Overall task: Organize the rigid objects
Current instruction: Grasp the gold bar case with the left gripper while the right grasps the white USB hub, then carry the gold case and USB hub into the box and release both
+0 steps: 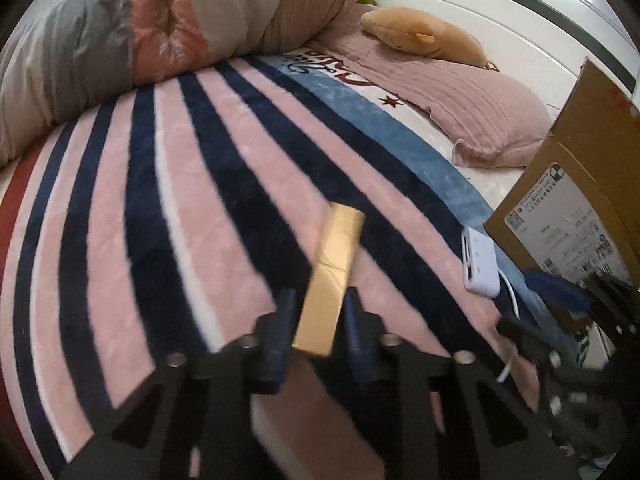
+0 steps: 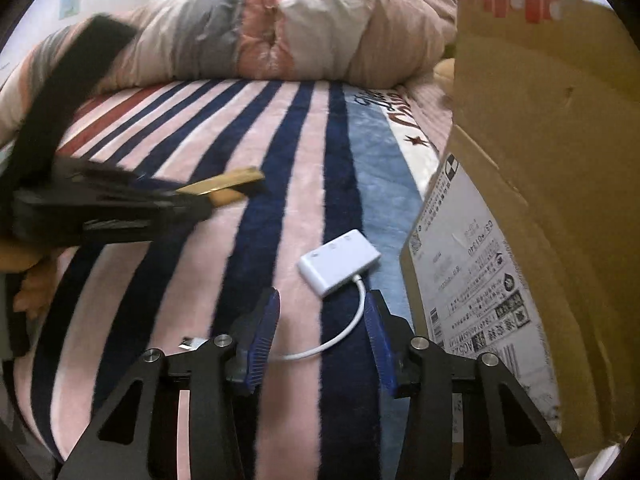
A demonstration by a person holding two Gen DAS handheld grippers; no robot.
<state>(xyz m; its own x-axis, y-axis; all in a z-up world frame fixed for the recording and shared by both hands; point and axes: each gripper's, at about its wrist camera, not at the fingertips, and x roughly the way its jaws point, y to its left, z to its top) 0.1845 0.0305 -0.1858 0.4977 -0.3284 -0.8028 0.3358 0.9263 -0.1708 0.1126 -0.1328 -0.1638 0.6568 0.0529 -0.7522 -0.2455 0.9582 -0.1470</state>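
Two claws busy: left gripper [image 1: 316, 308] pinching gold bar [image 1: 330, 280] near its rear end, lifted off blanket [image 1: 160, 200]; could pivot and slip. Right gripper [image 2: 320, 336] spread, white adapter [image 2: 338, 266] just ahead, cable [image 2: 340, 332] between fingers, snag-prone.

blanket [image 2: 256, 240]: pink with navy stripes, thin white edging, dark red stripes at the far left, a light blue band, and a white strip with dark red lettering and a star
box [image 1: 328, 280]: shiny gold
adapter [image 2: 340, 266]: white, with a white cable
carton [image 2: 540, 160]: brown cardboard, red-and-white tape on top, white label printed in black
duvet [image 2: 280, 32]: blocks of beige, grey and salmon pink
pillow [image 1: 480, 116]: dusty pink, ribbed
plush toy [image 1: 420, 36]: tan orange
left gripper [image 1: 316, 312]: black frame, blue pads
right gripper [image 2: 320, 332]: black frame, blue ridged pads
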